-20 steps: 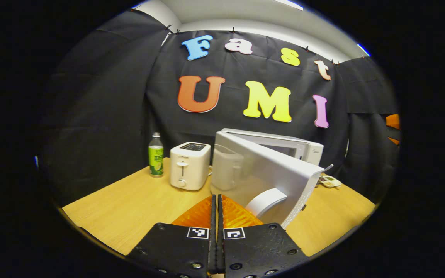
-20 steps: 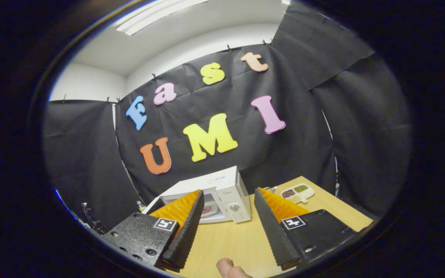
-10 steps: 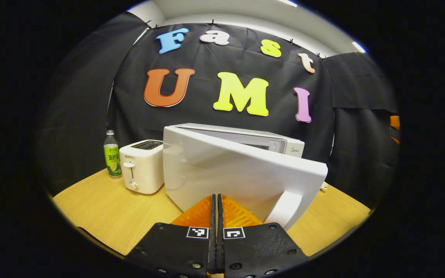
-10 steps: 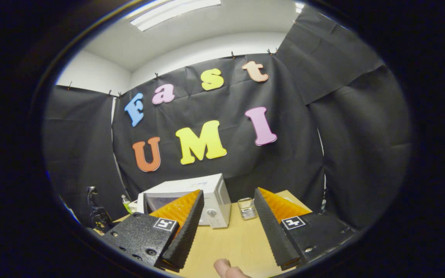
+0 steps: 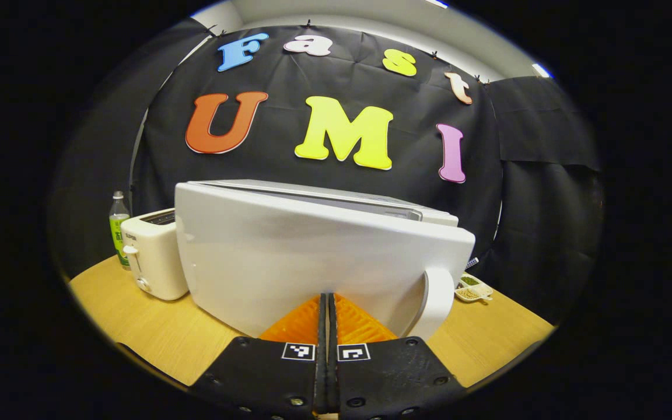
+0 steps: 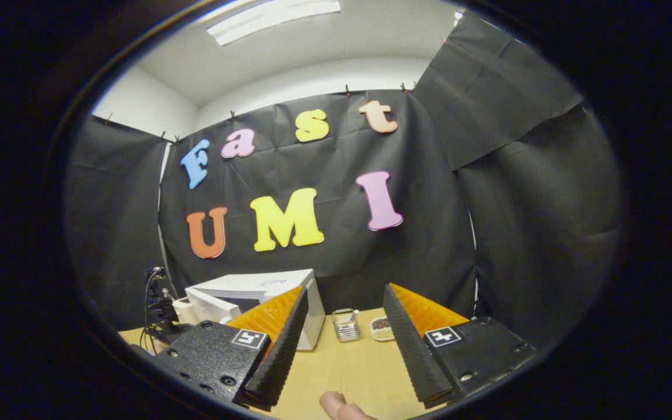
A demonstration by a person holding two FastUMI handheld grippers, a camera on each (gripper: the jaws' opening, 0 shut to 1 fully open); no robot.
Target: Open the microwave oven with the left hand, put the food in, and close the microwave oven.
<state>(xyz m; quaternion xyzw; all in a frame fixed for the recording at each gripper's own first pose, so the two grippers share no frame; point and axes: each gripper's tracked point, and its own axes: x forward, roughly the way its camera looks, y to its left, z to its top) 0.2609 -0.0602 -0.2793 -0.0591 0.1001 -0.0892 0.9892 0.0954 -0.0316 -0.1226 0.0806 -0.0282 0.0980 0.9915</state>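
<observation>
In the left gripper view, the left gripper (image 5: 327, 303) was held with its fingers pressed together and nothing between them. The closed tips were set against the lower face of the door (image 5: 312, 256), probably because a blunt closed tip pushes a flat panel better than an open one. The door was seen almost shut, with a narrow gap at its top edge, so the closing step was judged to be nearly finished. The handle (image 5: 436, 300) stood just right of the tips and was not grasped, since a push needs no grip. Behind the door, the microwave (image 5: 371, 201) was partly hidden. The food was not made out; it was perhaps already inside. A toaster (image 5: 149, 256) and a bottle (image 5: 116, 224) stood at the left on the table (image 5: 137, 326), and a small tray (image 5: 471, 287) at the far right.

In the right gripper view, the right gripper (image 6: 345, 344) was kept wide open and empty, well apart from the microwave (image 6: 254, 297), so that the door's path was left free.
</observation>
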